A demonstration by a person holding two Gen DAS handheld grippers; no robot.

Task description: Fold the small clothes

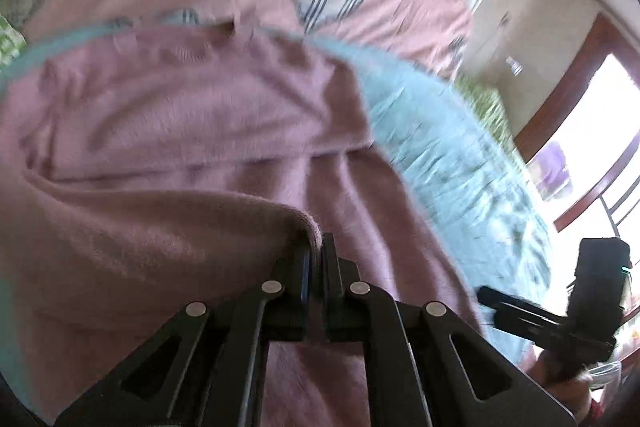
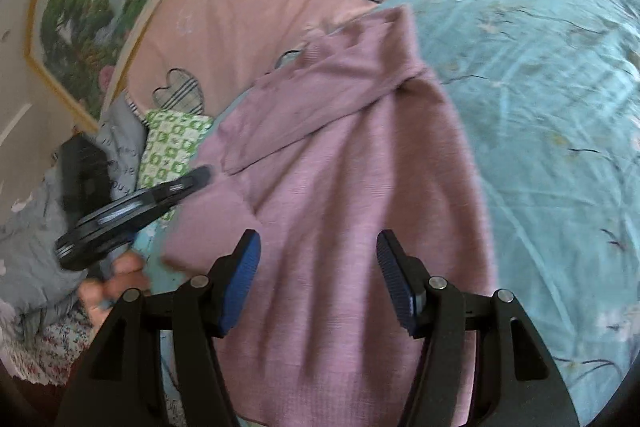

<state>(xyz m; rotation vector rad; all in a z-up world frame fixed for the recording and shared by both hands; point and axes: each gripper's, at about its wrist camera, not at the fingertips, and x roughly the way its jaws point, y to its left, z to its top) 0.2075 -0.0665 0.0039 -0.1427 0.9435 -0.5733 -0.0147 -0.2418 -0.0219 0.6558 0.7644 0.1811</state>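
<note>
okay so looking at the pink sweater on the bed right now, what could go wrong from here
The left gripper pinches only a small fold at the sweater's edge, so the knit may slip out mid-fold. The right gripper is open above the sweater, holding nothing, so the body may drag and bunch on the blue bedsheet.

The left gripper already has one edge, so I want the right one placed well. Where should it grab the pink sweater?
Likely the sweater's free right side edge, where it lies flat on the blue bedspread. Come from the right, jaws straddling that edge. The right gripper hovers open over the middle; the left gripper pinches a raised fold.
</note>
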